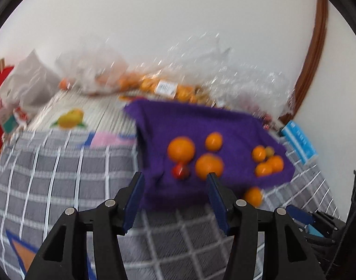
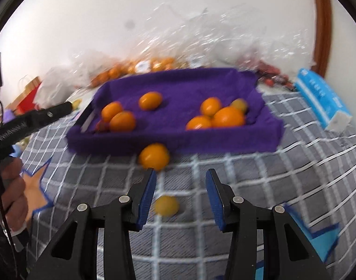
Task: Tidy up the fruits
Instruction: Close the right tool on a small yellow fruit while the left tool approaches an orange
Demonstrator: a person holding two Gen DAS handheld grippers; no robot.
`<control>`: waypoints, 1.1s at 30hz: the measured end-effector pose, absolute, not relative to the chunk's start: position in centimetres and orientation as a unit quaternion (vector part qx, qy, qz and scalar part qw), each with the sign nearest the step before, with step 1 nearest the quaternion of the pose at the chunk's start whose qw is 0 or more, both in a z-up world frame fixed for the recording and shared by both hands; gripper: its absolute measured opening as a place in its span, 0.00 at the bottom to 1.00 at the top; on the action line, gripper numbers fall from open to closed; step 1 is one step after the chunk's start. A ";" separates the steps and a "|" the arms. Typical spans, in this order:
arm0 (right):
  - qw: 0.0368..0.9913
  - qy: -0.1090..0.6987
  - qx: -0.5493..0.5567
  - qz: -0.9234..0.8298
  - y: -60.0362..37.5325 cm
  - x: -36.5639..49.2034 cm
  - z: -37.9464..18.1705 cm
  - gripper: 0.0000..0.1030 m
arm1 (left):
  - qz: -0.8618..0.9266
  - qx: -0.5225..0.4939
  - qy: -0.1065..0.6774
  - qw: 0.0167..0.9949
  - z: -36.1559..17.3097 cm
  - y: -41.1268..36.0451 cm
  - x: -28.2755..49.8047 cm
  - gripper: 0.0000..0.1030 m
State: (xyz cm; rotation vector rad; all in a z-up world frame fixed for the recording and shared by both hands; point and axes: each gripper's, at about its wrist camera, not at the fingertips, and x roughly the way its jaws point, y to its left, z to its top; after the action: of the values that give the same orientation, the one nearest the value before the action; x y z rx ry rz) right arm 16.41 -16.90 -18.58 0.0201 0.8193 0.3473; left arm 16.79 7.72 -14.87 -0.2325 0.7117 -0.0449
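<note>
A purple cloth-lined tray [image 2: 136, 140] [image 1: 154, 140] sits on a grey checked cloth and holds several oranges [image 2: 228, 117] [image 1: 181, 149] and a small red fruit [image 1: 180, 171]. One orange [image 2: 154, 156] [image 1: 253, 196] lies on the cloth just outside the tray's near edge. A small yellow fruit [image 2: 166, 205] lies on the cloth between my right gripper's fingers. My right gripper [image 2: 179, 174] is open and empty above it. My left gripper [image 1: 175, 179] is open and empty at the tray's near left corner. The frames are blurred.
Clear plastic bags with more oranges [image 1: 164, 86] [image 2: 140, 66] lie behind the tray by the wall. A blue box [image 2: 322, 98] [image 1: 299, 142] lies to the right. A grey bag [image 1: 28, 86] and a red bag [image 2: 26, 93] stand at the left.
</note>
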 end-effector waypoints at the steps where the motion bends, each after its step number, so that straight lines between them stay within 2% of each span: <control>1: 0.901 0.400 0.005 0.170 -16.5 16.1 -19.0 0.43 | -0.018 -0.114 0.355 0.928 -15.5 7.8 16.6 0.51; 4: 0.890 0.418 -0.007 0.180 -15.4 15.7 -20.4 0.34 | -0.008 -0.119 0.370 0.921 -17.2 7.9 16.2 0.51; 5: 0.890 0.420 -0.015 0.174 -15.1 15.5 -20.8 0.26 | -0.005 -0.122 0.371 0.920 -17.6 8.0 16.0 0.51; 15: 0.892 0.416 -0.019 0.176 -15.0 15.5 -20.8 0.26 | 0.006 -0.141 0.393 0.909 -19.3 8.6 15.9 0.51; 21: 0.891 0.417 -0.018 0.177 -15.1 15.6 -20.8 0.26 | 0.018 -0.115 0.402 0.908 -19.6 7.9 16.2 0.51; 27: 0.892 0.416 -0.018 0.178 -15.1 15.6 -20.8 0.26 | 0.009 -0.110 0.405 0.908 -19.6 7.8 16.3 0.57; 33: 0.896 0.411 -0.011 0.169 -15.5 15.5 -20.6 0.25 | 0.014 -0.093 0.409 0.908 -19.6 7.3 16.5 0.58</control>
State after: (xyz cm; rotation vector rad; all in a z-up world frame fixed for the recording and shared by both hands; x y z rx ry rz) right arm 15.50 -15.52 -20.64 -0.0235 0.8511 0.3504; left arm 16.50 7.33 -19.65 -0.1917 0.8447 0.0287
